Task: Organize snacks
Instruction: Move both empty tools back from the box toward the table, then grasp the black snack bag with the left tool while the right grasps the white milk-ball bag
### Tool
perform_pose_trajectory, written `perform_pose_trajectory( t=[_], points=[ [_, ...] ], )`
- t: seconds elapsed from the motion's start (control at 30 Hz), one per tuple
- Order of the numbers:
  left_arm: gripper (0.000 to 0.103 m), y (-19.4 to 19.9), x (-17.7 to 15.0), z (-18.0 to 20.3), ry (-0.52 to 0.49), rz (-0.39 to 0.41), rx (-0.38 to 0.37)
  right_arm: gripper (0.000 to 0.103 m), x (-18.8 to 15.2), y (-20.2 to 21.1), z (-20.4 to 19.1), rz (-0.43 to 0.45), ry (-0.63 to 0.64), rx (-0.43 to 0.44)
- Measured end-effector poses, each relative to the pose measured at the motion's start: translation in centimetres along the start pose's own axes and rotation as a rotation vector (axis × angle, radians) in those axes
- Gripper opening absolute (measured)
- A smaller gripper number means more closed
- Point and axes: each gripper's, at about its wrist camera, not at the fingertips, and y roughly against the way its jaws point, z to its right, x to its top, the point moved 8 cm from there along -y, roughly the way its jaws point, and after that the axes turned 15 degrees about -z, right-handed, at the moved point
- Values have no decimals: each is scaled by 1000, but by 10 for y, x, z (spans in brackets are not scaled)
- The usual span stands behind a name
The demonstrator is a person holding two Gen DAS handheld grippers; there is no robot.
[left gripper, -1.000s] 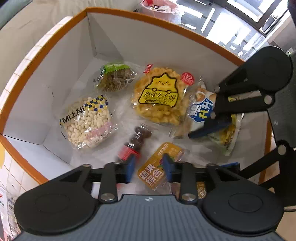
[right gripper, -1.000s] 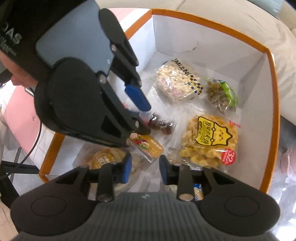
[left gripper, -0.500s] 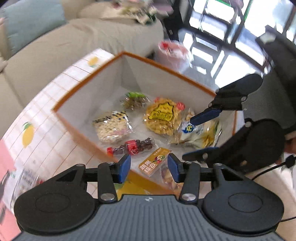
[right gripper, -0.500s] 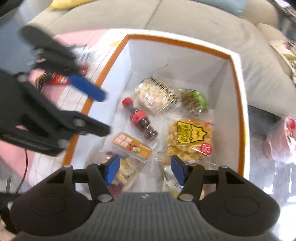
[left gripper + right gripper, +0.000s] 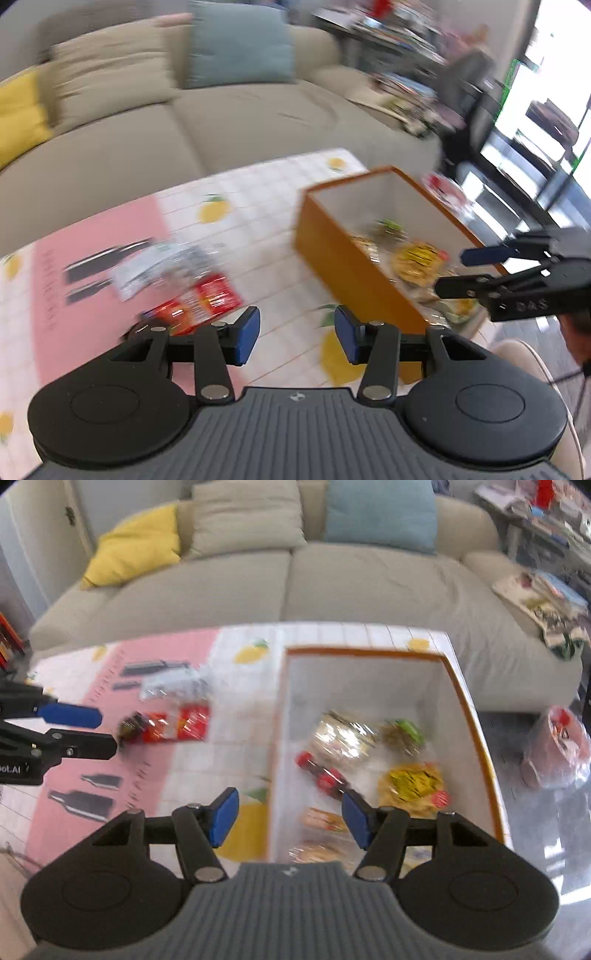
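An orange box (image 5: 476, 716) with white inside holds several snack packs, among them a yellow pack (image 5: 412, 781) and a small dark bottle (image 5: 325, 775). It also shows in the left wrist view (image 5: 347, 266). On the table to its left lie a red snack pack (image 5: 173, 723) and a clear pack (image 5: 173, 683); the red pack also shows in the left wrist view (image 5: 199, 302). My left gripper (image 5: 295, 334) is open and empty above the table. My right gripper (image 5: 290, 821) is open and empty above the box's near left rim.
The table (image 5: 236, 746) has a pink and white tiled cloth with lemon prints. A beige sofa (image 5: 288, 576) with yellow, beige and blue cushions stands behind it. A tied bag (image 5: 557, 749) lies on the floor to the right of the box.
Both grippers have lifted up and back out of the box, and both have opened wider. The left one has swung to the left over the table. The snacks stay in the box.
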Motion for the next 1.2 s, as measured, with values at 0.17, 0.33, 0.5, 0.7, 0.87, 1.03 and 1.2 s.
perform_pose_trajectory(
  t=[0.17, 0.33, 0.5, 0.7, 0.87, 1.03, 1.2],
  points=[
    [61, 16, -36, -44, 181, 54, 43, 68, -5, 8, -52, 102, -16, 82],
    [72, 7, -66, -78, 316, 71, 51, 69, -15, -19, -94, 104, -74, 120],
    [76, -11, -84, -96, 348, 63, 86, 69, -25, -57, -115, 94, -133, 136],
    [76, -33, -82, -109, 365, 65, 96, 74, -27, -85, -124, 60, -94, 91],
    [76, -56, -60, -111, 299, 57, 146, 75, -14, -99, -123, 65, -80, 72],
    [76, -86, -38, -116, 169, 48, 255, 75, 5, -118, -121, 56, -69, 59],
    [76, -115, -28, -123, 90, 14, 333, 75, 25, -138, -120, 44, -43, 39]
  ],
)
